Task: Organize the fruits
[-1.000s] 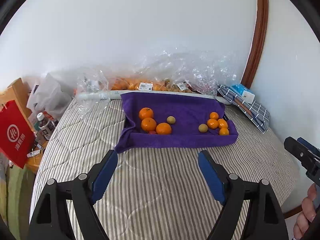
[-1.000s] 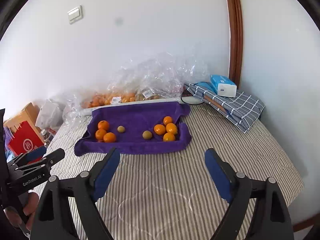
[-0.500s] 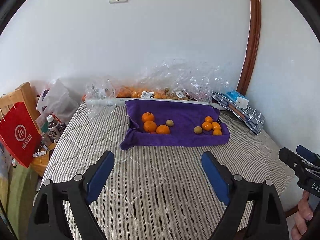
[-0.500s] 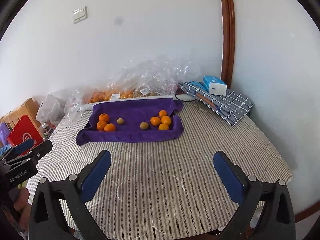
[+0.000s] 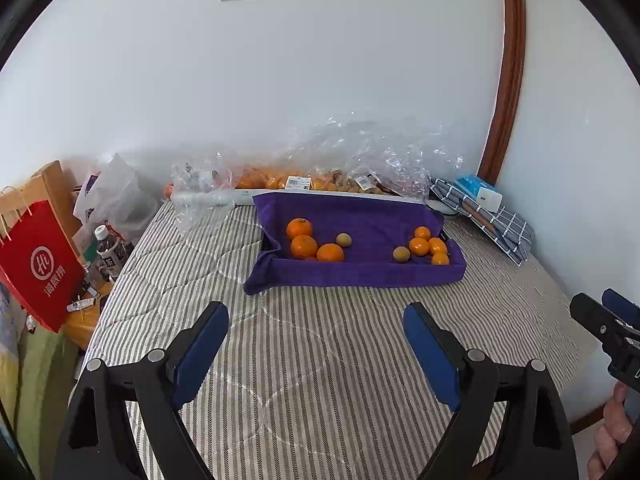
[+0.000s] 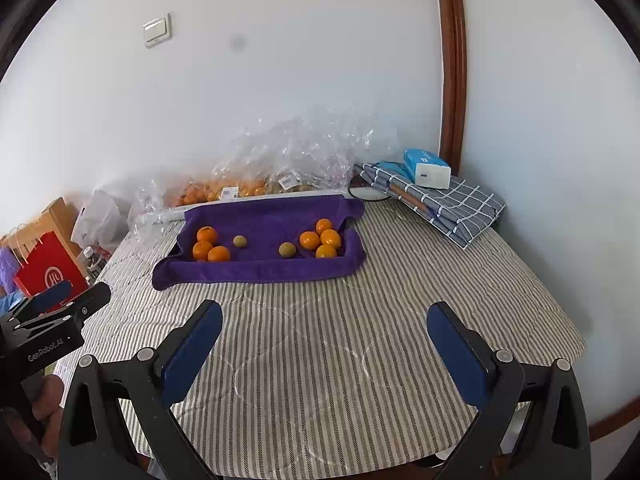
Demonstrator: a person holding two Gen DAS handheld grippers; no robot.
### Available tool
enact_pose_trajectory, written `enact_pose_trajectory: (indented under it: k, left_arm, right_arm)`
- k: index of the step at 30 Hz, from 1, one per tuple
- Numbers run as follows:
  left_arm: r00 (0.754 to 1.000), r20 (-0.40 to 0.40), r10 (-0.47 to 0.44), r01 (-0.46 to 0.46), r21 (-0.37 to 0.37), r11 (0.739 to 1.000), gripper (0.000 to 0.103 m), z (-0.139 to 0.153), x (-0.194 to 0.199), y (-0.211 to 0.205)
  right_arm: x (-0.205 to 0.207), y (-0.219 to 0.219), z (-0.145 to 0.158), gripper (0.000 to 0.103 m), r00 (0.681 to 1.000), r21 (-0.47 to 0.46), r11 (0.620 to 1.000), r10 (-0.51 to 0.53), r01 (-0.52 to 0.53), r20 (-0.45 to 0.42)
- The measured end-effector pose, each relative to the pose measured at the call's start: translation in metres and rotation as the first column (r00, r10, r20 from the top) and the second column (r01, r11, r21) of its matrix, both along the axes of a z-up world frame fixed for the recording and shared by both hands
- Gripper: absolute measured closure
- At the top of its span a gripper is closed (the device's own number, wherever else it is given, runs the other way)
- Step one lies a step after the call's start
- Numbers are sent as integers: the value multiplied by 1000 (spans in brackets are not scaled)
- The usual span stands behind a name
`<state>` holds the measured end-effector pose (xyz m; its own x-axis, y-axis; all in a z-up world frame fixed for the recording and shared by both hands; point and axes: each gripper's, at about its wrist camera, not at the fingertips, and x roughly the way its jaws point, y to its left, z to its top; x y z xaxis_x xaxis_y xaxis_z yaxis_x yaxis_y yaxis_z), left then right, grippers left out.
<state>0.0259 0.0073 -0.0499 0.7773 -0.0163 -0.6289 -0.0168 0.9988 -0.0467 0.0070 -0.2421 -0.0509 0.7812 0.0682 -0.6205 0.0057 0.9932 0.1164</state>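
At the bottom of each wrist view the gripper fills the foreground: the left gripper (image 5: pixel 316 344) and the right gripper (image 6: pixel 324 344) both have their blue-padded fingers spread wide with nothing between them, hanging above the near part of a striped quilted cloth (image 5: pixel 320 380) that covers the table. In the right wrist view the left gripper also shows at the lower left edge, and in the left wrist view the right gripper shows at the lower right edge. Farther back, around the middle of both frames, a purple towel (image 5: pixel 360 216) lines a shallow tray. On it lie two clusters of oranges: three on the left (image 5: pixel 306 240) and four on the right (image 5: pixel 430 245), with two small brownish-green fruits (image 5: pixel 344 239) between them, well apart from either gripper. Behind the towel, against the white wall, sit clear plastic bags of fruit (image 5: pixel 320 168). At right, a blue checked cloth (image 6: pixel 448 200) carries a tissue pack (image 6: pixel 426 168); at far left stands a red paper bag (image 5: pixel 38 268).
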Motion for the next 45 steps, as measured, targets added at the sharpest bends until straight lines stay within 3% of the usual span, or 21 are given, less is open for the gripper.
enact_pose_trajectory:
  k: [45]
  left_arm:
    - [1000, 11, 18, -18, 23, 1000, 14, 5, 0, 0]
  right_arm:
    - [2, 5, 1, 2, 1000, 2, 1000, 3, -3, -2]
